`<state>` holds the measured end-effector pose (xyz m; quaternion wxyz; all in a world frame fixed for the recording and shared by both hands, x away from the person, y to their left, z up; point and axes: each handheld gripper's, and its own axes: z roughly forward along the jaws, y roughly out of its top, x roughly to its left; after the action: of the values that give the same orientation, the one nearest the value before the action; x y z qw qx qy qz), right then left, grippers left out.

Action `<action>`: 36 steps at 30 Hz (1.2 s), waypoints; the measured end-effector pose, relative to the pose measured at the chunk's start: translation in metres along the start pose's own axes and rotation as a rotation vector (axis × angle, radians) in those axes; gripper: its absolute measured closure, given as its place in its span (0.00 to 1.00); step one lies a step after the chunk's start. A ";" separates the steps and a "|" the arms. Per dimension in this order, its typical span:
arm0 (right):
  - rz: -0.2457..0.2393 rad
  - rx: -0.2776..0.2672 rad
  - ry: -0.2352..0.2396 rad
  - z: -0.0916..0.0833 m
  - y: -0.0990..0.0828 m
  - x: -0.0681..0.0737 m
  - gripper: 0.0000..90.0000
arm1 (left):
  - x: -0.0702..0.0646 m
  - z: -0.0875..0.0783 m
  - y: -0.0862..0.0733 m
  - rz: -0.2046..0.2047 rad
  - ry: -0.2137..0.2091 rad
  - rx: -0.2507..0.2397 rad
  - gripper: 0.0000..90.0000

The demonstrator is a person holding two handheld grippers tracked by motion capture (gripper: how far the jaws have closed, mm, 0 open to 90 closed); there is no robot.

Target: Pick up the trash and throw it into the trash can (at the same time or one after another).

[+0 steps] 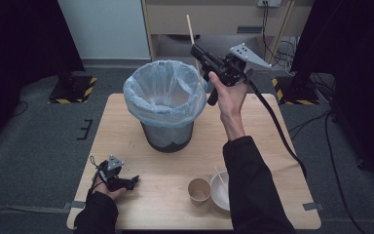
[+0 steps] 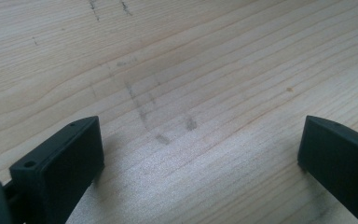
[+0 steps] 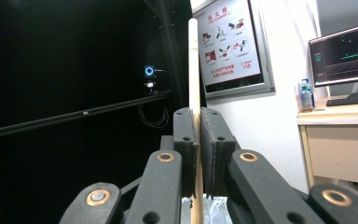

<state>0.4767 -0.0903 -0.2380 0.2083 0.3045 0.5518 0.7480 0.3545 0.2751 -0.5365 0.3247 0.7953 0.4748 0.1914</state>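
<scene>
This is a lab or test room set up for recording handling work. A plain wooden table (image 1: 268, 161) stands on grey carpet between black curtains (image 1: 19, 44), with hazard-striped stand feet (image 1: 73, 87) at both sides and cables (image 1: 331, 146) trailing over the floor. In the right gripper view a white wall carries a framed instruction poster (image 3: 230, 42), a small camera with a glowing blue ring (image 3: 149, 71) sits on a dark rail, and a desk (image 3: 340, 135) bears a monitor (image 3: 342, 53) showing graphs.
</scene>
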 end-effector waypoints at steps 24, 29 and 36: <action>0.039 -0.044 -0.048 0.041 -0.035 -0.006 0.95 | 0.000 0.000 0.000 0.002 -0.002 0.000 0.00; 0.041 -0.043 -0.055 0.048 -0.042 -0.009 0.86 | 0.000 0.000 0.000 0.002 -0.002 0.000 0.00; 0.018 -0.022 -0.046 0.045 -0.039 -0.009 0.63 | 0.000 0.000 0.000 0.002 -0.002 0.000 0.00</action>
<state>0.5134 -0.0531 -0.2681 0.2174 0.3245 0.5359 0.7485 0.3546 0.2748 -0.5365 0.3249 0.7960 0.4736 0.1909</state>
